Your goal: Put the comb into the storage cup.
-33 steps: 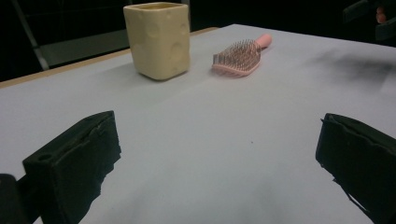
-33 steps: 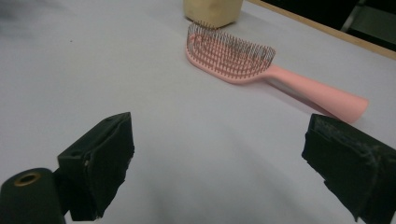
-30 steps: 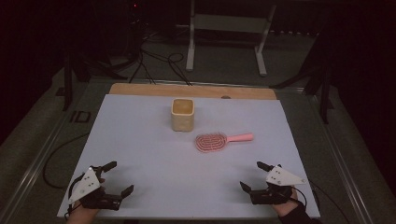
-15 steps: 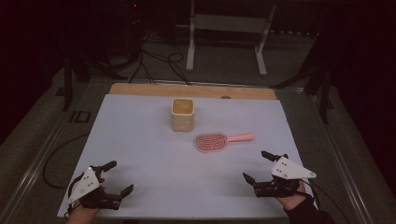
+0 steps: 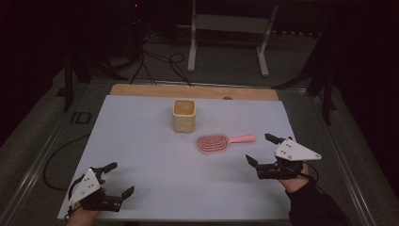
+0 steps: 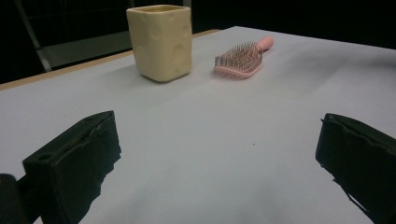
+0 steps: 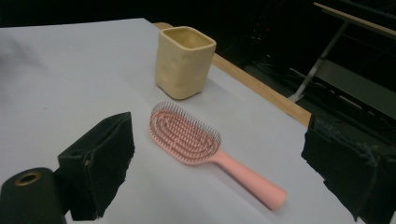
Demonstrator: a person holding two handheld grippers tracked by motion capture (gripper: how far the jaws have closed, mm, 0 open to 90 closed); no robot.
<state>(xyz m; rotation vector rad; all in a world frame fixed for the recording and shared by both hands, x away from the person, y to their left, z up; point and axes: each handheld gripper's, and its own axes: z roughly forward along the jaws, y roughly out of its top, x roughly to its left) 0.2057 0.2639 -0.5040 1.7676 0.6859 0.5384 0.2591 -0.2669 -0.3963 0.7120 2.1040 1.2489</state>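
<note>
A pink hairbrush (image 5: pixel 223 141) (image 7: pixel 201 147) (image 6: pixel 243 58) lies bristles up on the white table cover, its handle pointing right. A pale yellow square cup (image 5: pixel 184 115) (image 7: pixel 184 61) (image 6: pixel 160 41) stands upright just behind and left of it. My right gripper (image 5: pixel 261 149) hovers open to the right of the brush, jaws spread wide with the brush lying ahead between them in the right gripper view. My left gripper (image 5: pixel 116 179) rests open at the table's front left corner, nothing between its jaws.
The white cover (image 5: pixel 141 150) spreads wide between the grippers. A wooden table strip (image 5: pixel 155 90) runs along the far edge. Beyond it are a metal stand (image 5: pixel 228 42) and cables (image 5: pixel 155 61) on the dark floor.
My right gripper has moved forward and slightly right, toward the brush's handle, and risen a little. The left gripper has stayed put.
</note>
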